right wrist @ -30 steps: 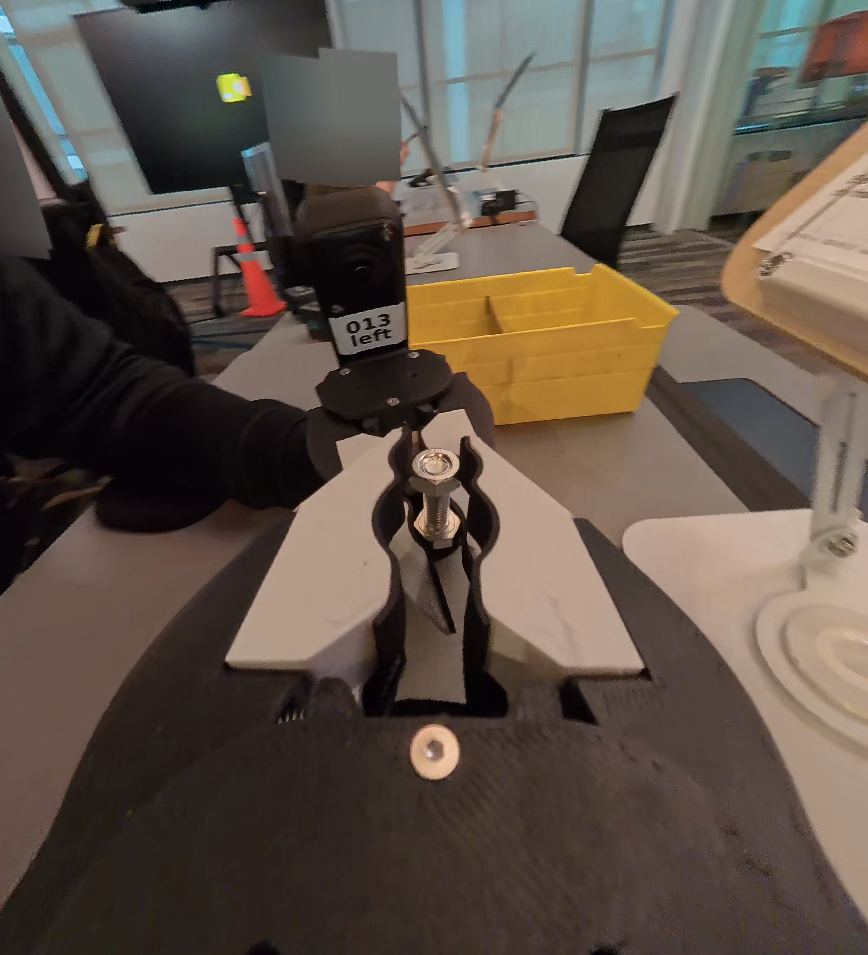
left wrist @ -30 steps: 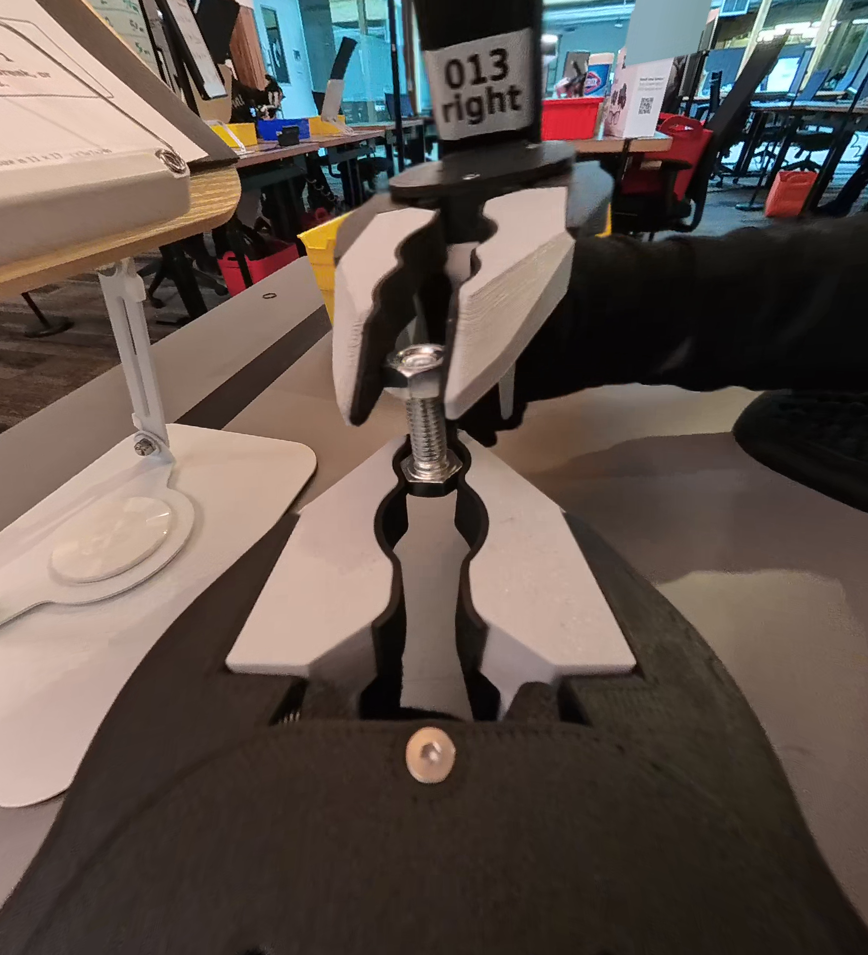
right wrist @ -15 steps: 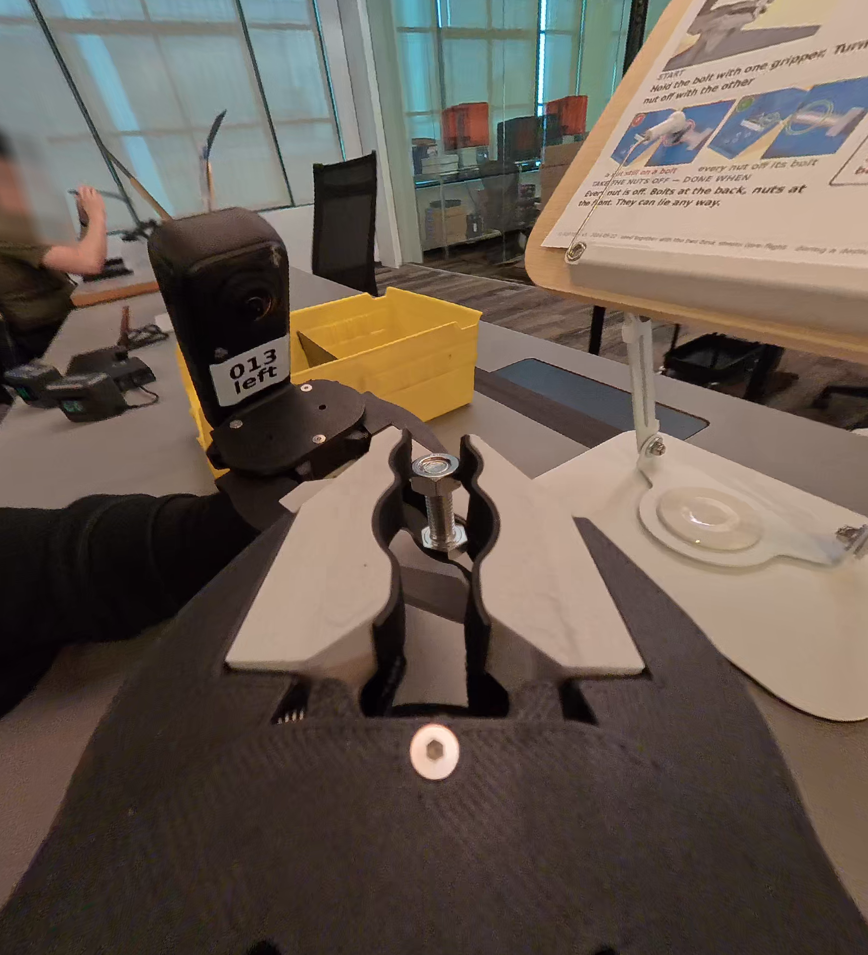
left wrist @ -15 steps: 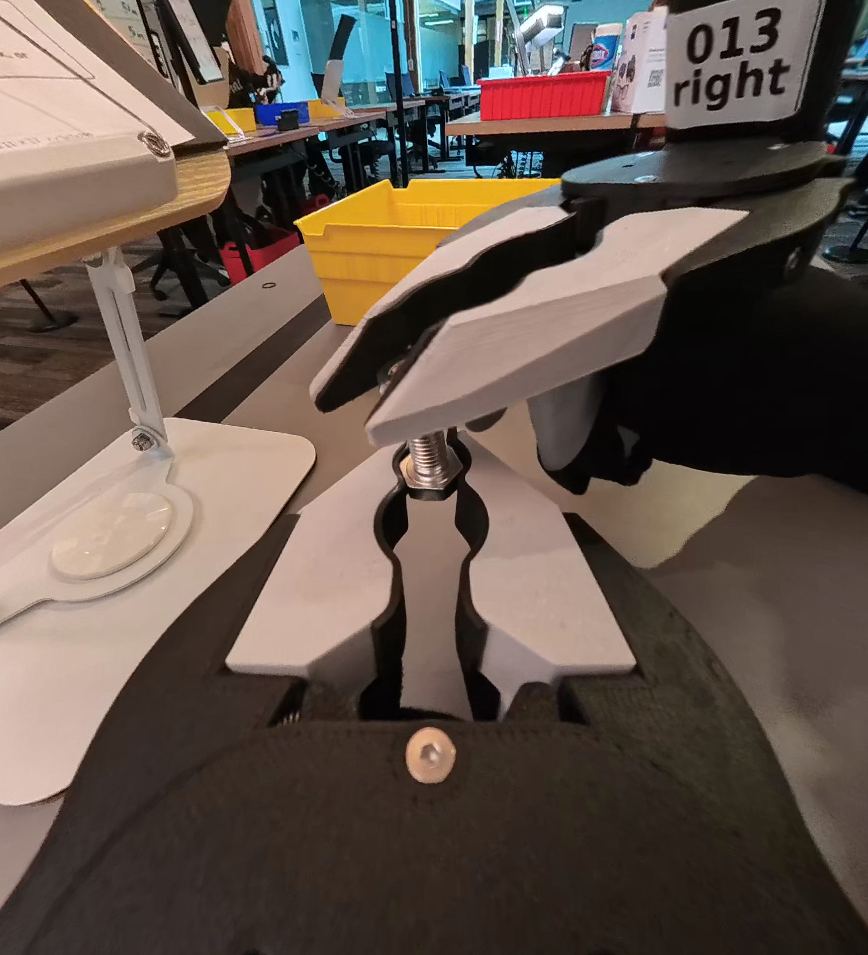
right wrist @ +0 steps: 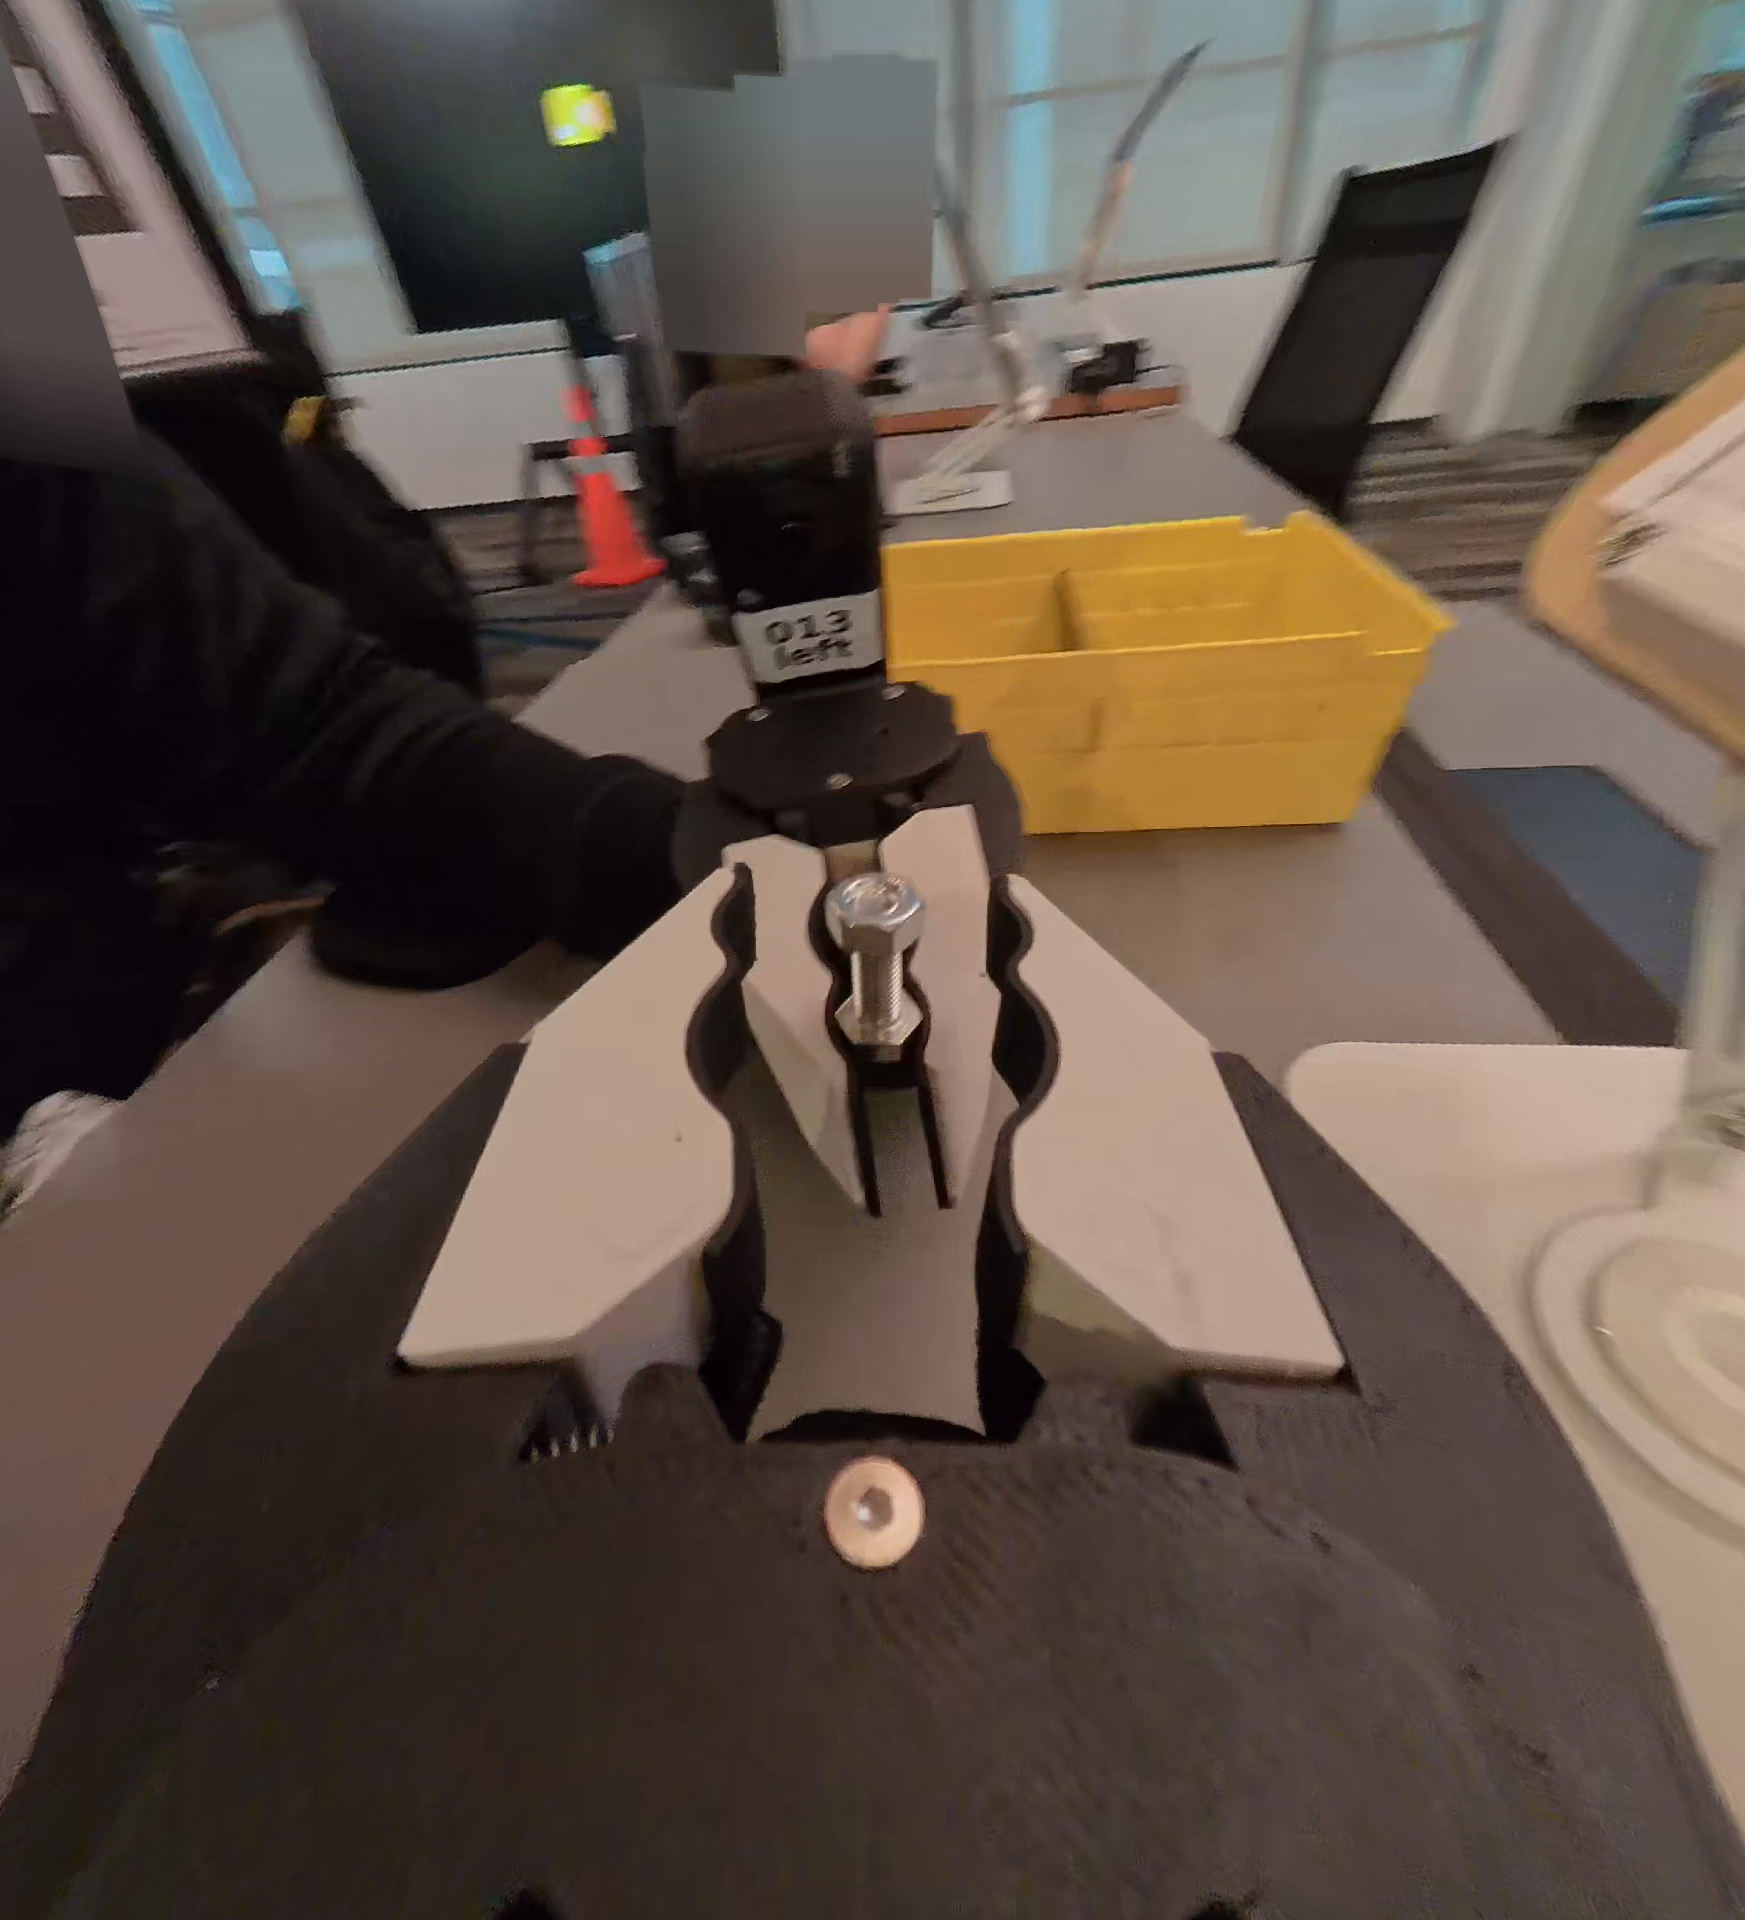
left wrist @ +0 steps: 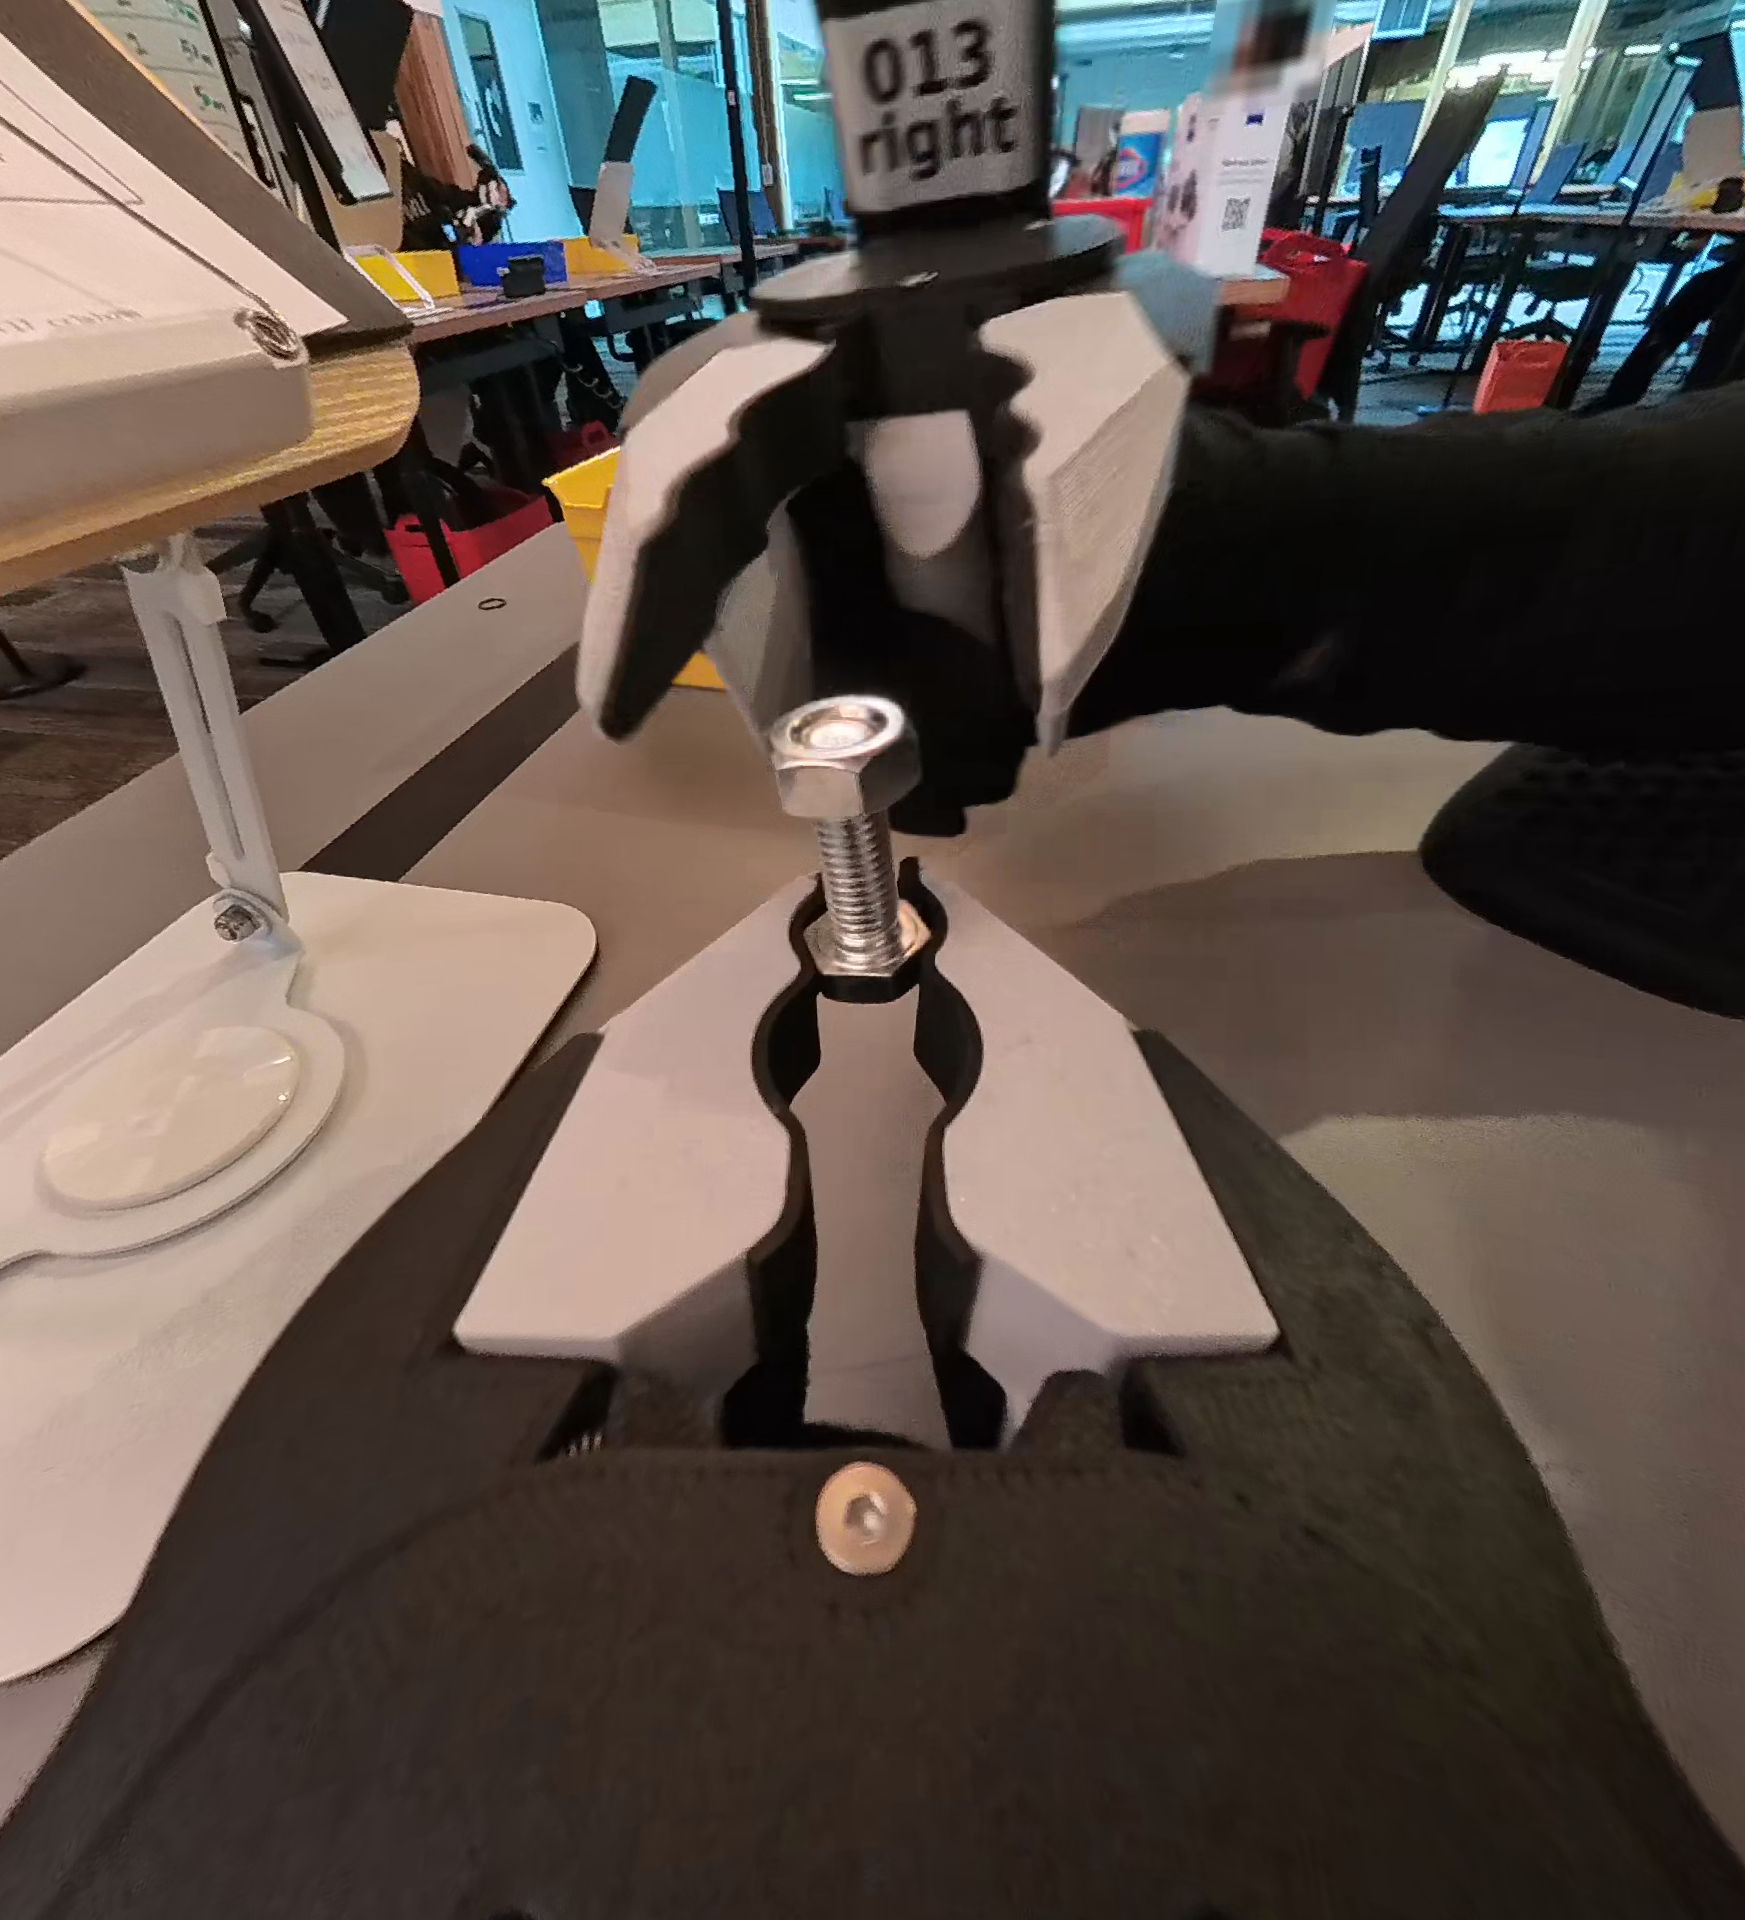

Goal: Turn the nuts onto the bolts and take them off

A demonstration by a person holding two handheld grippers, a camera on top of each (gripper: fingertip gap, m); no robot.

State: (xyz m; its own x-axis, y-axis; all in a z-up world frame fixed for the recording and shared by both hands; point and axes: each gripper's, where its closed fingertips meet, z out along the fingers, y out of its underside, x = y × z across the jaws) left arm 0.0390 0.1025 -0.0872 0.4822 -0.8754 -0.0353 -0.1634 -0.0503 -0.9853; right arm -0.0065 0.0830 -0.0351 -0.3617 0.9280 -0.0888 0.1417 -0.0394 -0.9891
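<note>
A silver bolt (left wrist: 852, 883) stands upright between both grippers. My left gripper (left wrist: 860, 896) is shut on the bolt's lower hex end (left wrist: 863, 961), which looks like its head. A hex nut (left wrist: 840, 764) sits at the bolt's top end. My right gripper (left wrist: 832, 717) hangs over it, open, with its fingertips (left wrist: 629, 665) spread either side and clear of the nut. In the right wrist view the nut (right wrist: 873, 914) lies between my right gripper's (right wrist: 868, 896) open jaws without touching them, and the left gripper's fingers (right wrist: 795, 1039) hold the lower hex (right wrist: 873, 1027).
A yellow bin (right wrist: 1159, 665) stands on the grey table (left wrist: 1470, 1195) behind the grippers. A white stand base (left wrist: 224, 1091) carrying an instruction board (left wrist: 68, 343) is beside them. Black sleeves (left wrist: 1470, 571) hold both grippers. A black pad (left wrist: 1657, 883) lies at the right. Spacing between my two grippers at the tips: around 6 centimeters.
My right gripper was shut on the nut and twisted sideways with it. It has now opened, let go and swung back upright. The left gripper has kept its hold.
</note>
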